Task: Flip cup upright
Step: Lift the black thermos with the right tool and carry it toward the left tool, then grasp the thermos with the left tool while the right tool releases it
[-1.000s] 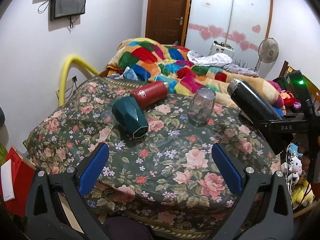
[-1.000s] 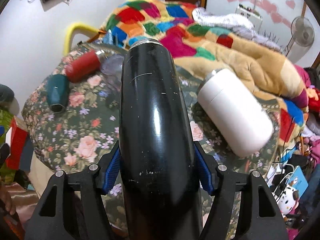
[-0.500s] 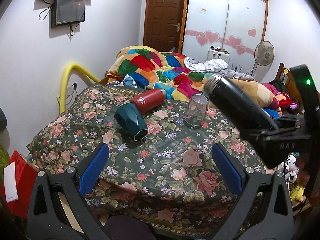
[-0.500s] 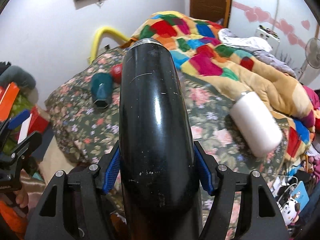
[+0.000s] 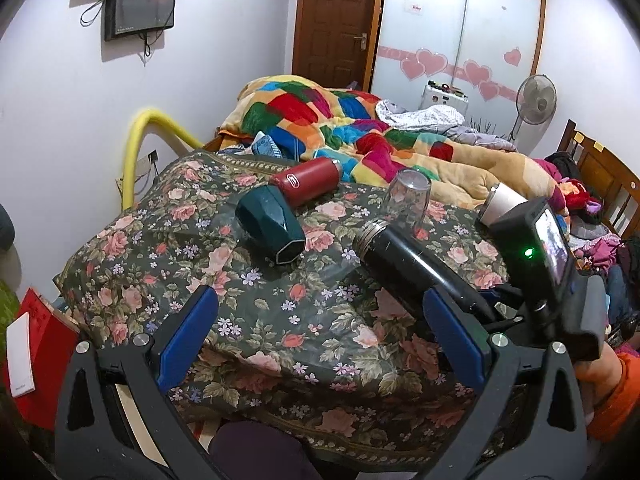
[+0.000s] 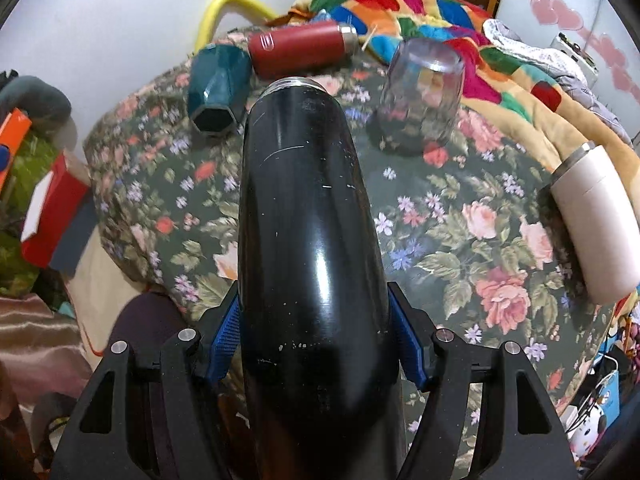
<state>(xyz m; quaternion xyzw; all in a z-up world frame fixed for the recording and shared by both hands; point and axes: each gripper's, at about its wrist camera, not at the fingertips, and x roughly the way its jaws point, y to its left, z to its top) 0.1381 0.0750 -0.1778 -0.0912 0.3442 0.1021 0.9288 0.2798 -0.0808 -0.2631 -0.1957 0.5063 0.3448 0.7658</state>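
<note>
My right gripper is shut on a black cylindrical cup and holds it tilted above the floral cloth, steel rim pointing away. In the left wrist view the black cup hangs over the cloth's right part, held by the right gripper. My left gripper is open and empty near the cloth's front edge. A dark green faceted cup, a red flask and a white cup lie on their sides. A clear glass stands upside down.
The floral cloth covers a raised surface next to a bed with a patchwork quilt. A yellow tube stands at the left by the wall. A red box is on the floor at left.
My right gripper has swung the black cup leftward and lower over the cloth, closer to the green cup and the glass. The left gripper stays open and has risen slightly.
</note>
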